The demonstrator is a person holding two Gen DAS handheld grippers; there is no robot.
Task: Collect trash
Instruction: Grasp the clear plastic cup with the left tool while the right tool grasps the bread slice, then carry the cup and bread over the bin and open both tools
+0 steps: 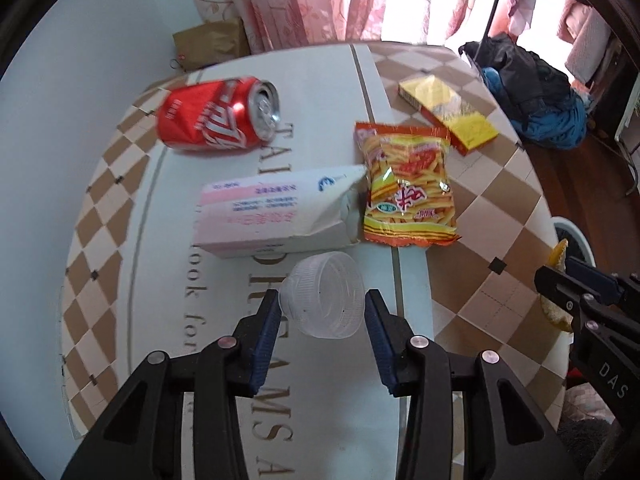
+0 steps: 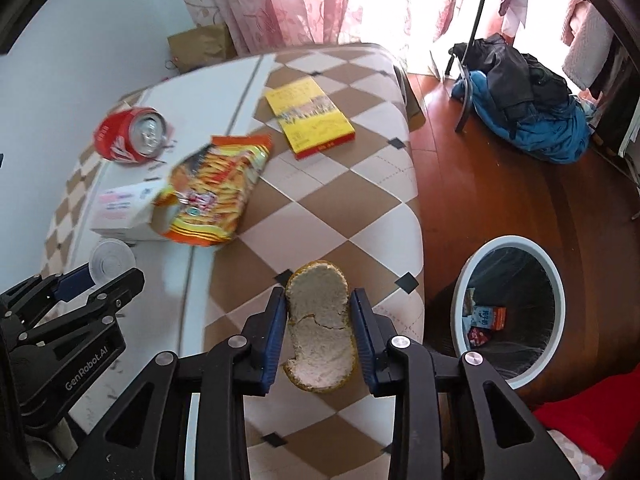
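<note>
My left gripper (image 1: pixel 322 314) is shut on a clear plastic lid (image 1: pixel 326 294), its blue pads against both sides, just above the table. In the right wrist view my right gripper (image 2: pixel 320 314) is shut on a piece of fruit peel (image 2: pixel 318 336), white pith up, over the table's right edge. On the cloth lie a dented red cola can (image 1: pixel 208 114), a pink and white carton (image 1: pixel 276 212), an orange snack bag (image 1: pixel 406 184) and a flat yellow box (image 1: pixel 448 114). A white-rimmed bin (image 2: pixel 560 292) with a black liner stands on the floor to the right, wrappers inside.
The table (image 2: pixel 352 208) has a brown and white checked cloth and ends close to the bin. A chair with dark and blue clothes (image 2: pixel 528 100) stands on the wood floor behind. Pink curtains and a brown paper bag (image 1: pixel 210 42) are behind the table.
</note>
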